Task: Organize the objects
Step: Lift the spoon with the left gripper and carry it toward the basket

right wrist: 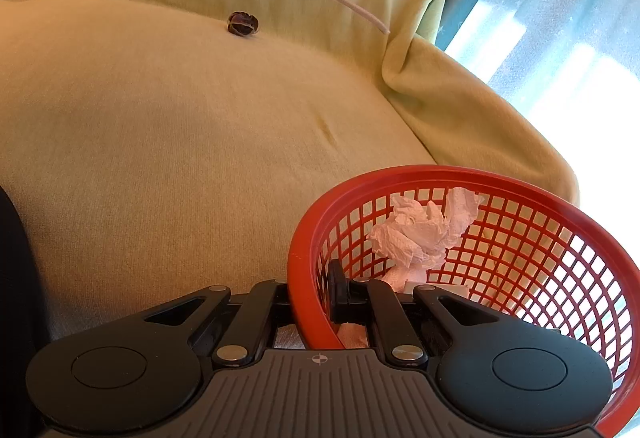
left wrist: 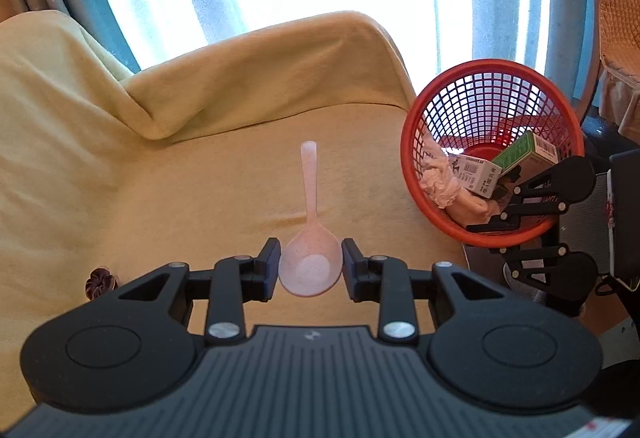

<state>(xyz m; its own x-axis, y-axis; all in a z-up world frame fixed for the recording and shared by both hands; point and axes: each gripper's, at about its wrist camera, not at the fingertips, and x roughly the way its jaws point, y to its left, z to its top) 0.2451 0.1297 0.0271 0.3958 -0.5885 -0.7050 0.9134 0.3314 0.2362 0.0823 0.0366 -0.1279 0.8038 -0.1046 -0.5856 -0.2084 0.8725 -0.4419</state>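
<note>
Left gripper is clamped on the bowl of a pale pink speckled plastic spoon, held above the yellow-covered couch, handle pointing away. Light, stiff and likely slippery, it is best gripped at the bowl. Right gripper is closed on the red mesh plastic basket rim at the couch's edge.

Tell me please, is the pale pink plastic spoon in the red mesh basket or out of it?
Out: the pale pink plastic spoon is gripped by its bowl in the left tool, above the yellow blanket, beside the red mesh basket.
</note>
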